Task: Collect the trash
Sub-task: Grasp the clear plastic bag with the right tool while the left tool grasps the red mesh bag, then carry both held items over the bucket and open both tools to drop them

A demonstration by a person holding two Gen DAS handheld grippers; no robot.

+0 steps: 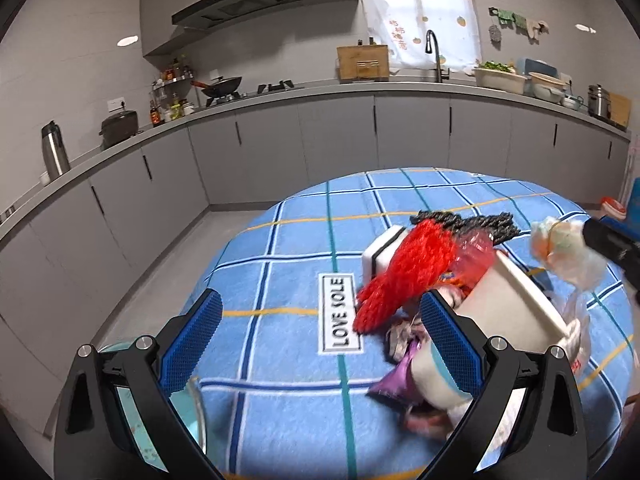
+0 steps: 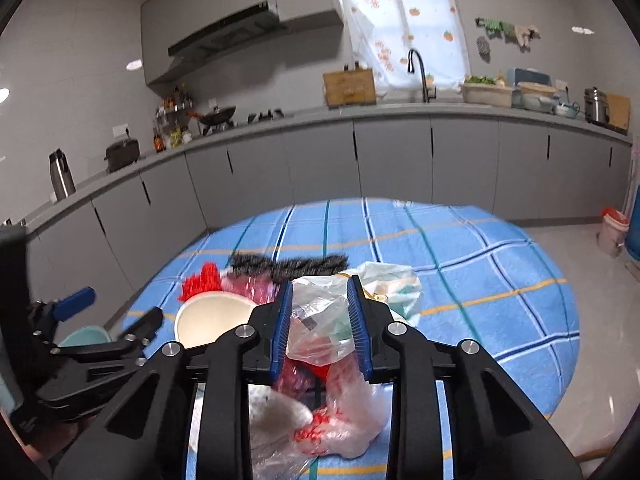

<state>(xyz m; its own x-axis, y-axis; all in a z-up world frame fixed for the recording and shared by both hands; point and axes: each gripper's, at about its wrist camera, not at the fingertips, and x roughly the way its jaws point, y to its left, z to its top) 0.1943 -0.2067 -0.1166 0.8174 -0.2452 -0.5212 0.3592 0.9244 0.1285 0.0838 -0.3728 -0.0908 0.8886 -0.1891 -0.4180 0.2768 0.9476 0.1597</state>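
Note:
A heap of trash lies on the round table's blue checked cloth point(image 1: 288, 248). It holds a white paper tub point(image 1: 500, 312) tipped on its side, red netting point(image 1: 404, 272), a black knitted strip point(image 1: 472, 222) and a purple wrapper point(image 1: 400, 376). My left gripper point(image 1: 320, 340) is open with only cloth between its fingers; its right pad point(image 1: 452, 344) stands just in front of the tub. My right gripper point(image 2: 320, 330) is shut on a crumpled clear plastic bag point(image 2: 320, 320), which bulges out ahead of and below the pads. That bag point(image 1: 560, 248) hangs above the heap in the left wrist view.
A teal bowl point(image 2: 86, 336) sits under my left gripper point(image 2: 112, 312) at the table's near left. A white block with a black stripe point(image 1: 380, 252) lies behind the red netting. Grey kitchen cabinets point(image 1: 340, 140) run behind the table. A bucket point(image 2: 612, 228) stands on the floor at right.

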